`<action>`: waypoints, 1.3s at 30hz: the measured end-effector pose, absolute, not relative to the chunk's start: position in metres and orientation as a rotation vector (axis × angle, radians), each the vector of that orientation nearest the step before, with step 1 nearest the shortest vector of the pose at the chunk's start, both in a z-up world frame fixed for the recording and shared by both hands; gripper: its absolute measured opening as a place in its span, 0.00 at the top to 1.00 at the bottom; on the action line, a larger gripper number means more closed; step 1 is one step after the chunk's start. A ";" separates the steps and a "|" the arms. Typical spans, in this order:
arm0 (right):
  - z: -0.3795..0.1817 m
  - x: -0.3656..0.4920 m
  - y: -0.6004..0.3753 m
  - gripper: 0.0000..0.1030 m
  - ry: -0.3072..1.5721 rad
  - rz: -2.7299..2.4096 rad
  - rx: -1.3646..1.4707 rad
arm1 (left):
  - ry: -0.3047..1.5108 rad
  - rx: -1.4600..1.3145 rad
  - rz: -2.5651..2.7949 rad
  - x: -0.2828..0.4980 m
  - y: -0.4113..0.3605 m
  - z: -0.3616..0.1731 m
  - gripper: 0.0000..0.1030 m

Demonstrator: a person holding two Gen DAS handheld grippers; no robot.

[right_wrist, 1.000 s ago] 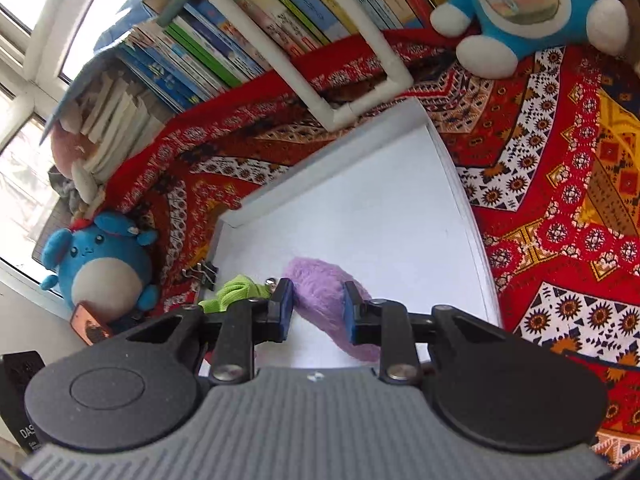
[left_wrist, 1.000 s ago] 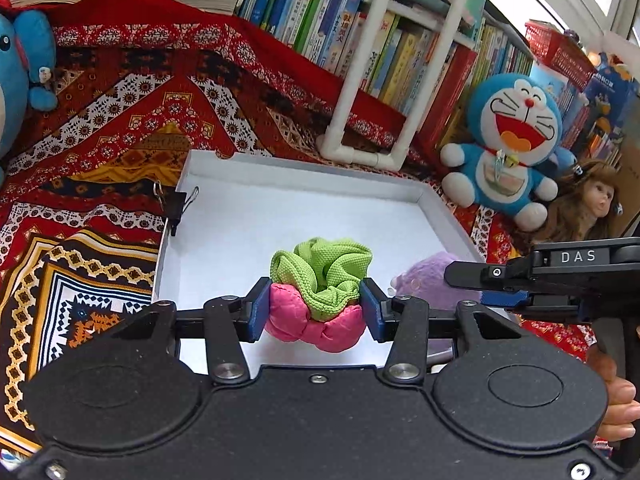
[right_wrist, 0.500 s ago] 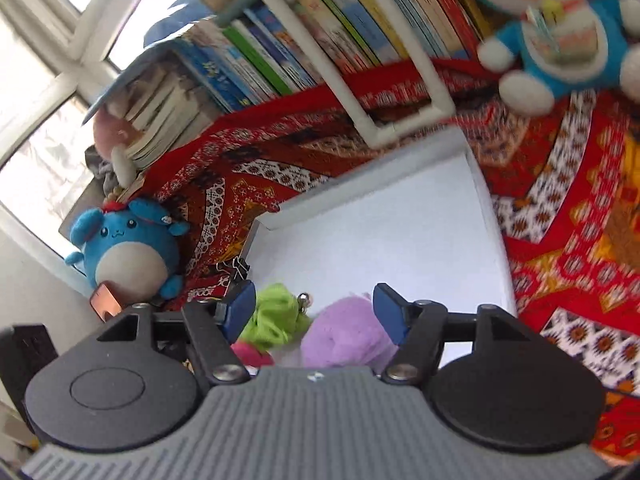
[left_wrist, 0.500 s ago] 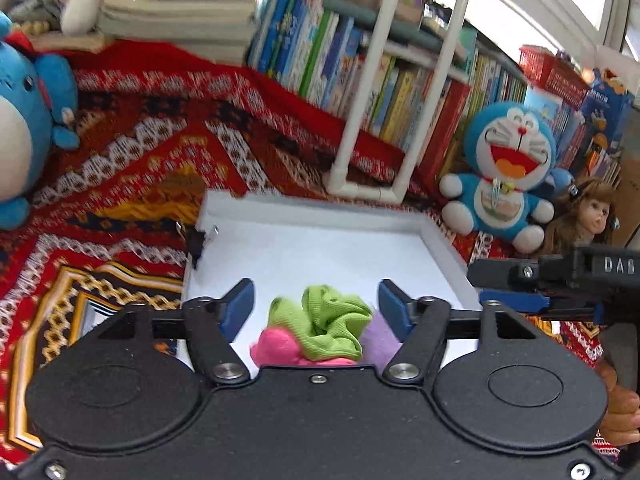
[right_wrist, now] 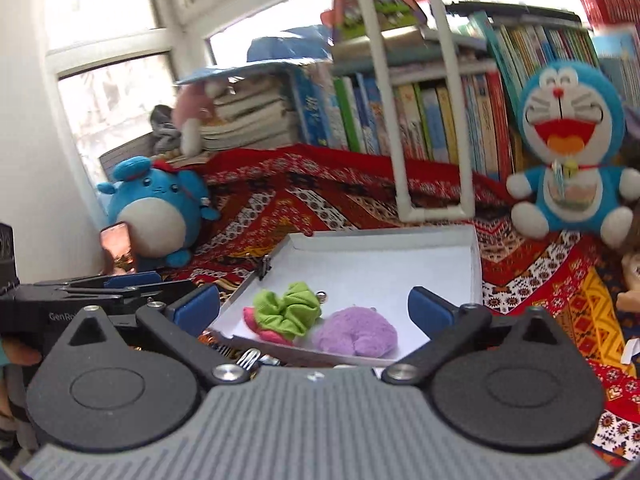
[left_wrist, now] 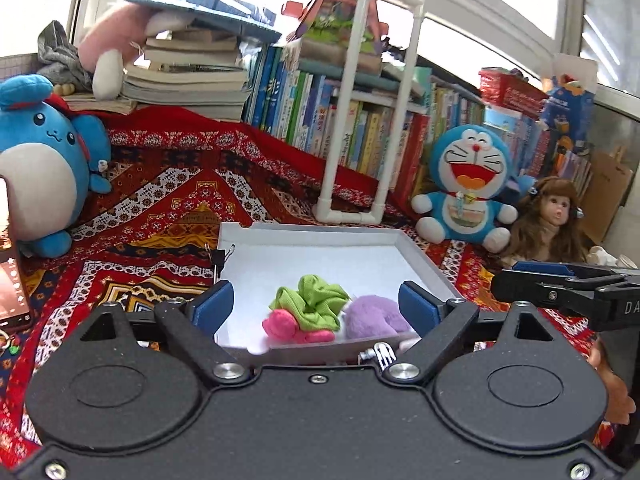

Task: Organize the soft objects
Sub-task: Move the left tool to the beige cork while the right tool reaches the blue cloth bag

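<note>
A green scrunchie [left_wrist: 312, 300] [right_wrist: 286, 308] lies on a pink scrunchie [left_wrist: 284, 326] [right_wrist: 266, 330] in the near part of a white tray [left_wrist: 320, 236] [right_wrist: 384, 236]. A purple plush pouch [left_wrist: 374, 316] [right_wrist: 356, 336] rests beside them on the right. My left gripper [left_wrist: 314, 306] hangs above and behind the tray's near edge, its jaws still opening, pads touching nothing. My right gripper [right_wrist: 314, 306] is also pulled back, jaws opening wide, nothing pressed between them. Each gripper shows at the edge of the other's view.
A patterned red cloth [left_wrist: 160, 200] covers the surface. A blue round plush [left_wrist: 40, 160] sits left, a blue cat plush [left_wrist: 468, 184] and a doll [left_wrist: 552, 220] right. A white pipe frame [left_wrist: 360, 120] and a row of books [left_wrist: 360, 128] stand behind the tray. A phone [left_wrist: 12, 280] leans at left.
Both grippers let go and opened: the left released the scrunchies, the right released the purple pouch. Both drew back and rose, so the tray now looks smaller and farther.
</note>
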State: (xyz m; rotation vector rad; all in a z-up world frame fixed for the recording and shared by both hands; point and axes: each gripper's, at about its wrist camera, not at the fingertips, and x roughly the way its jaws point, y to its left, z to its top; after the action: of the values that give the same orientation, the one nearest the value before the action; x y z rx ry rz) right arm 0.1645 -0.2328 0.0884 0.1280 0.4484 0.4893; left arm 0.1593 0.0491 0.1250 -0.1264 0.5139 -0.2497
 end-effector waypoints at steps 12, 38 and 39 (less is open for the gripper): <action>0.061 0.079 -0.241 0.00 0.322 0.472 0.058 | 0.477 -0.099 -0.182 0.068 0.067 0.103 0.06; -0.033 -0.005 -0.224 0.17 0.408 0.418 0.063 | 0.619 -0.205 -0.116 0.001 0.043 0.014 0.16; -0.034 -0.004 -0.224 0.18 0.410 0.413 0.059 | 0.622 -0.200 -0.115 0.001 0.042 0.013 0.17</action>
State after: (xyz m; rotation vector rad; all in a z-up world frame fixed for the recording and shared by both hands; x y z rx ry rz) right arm -0.0045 -0.2236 -0.0337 0.0594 0.4102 0.4130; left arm 0.0011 0.0423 0.0131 -0.1998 0.6218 -0.1149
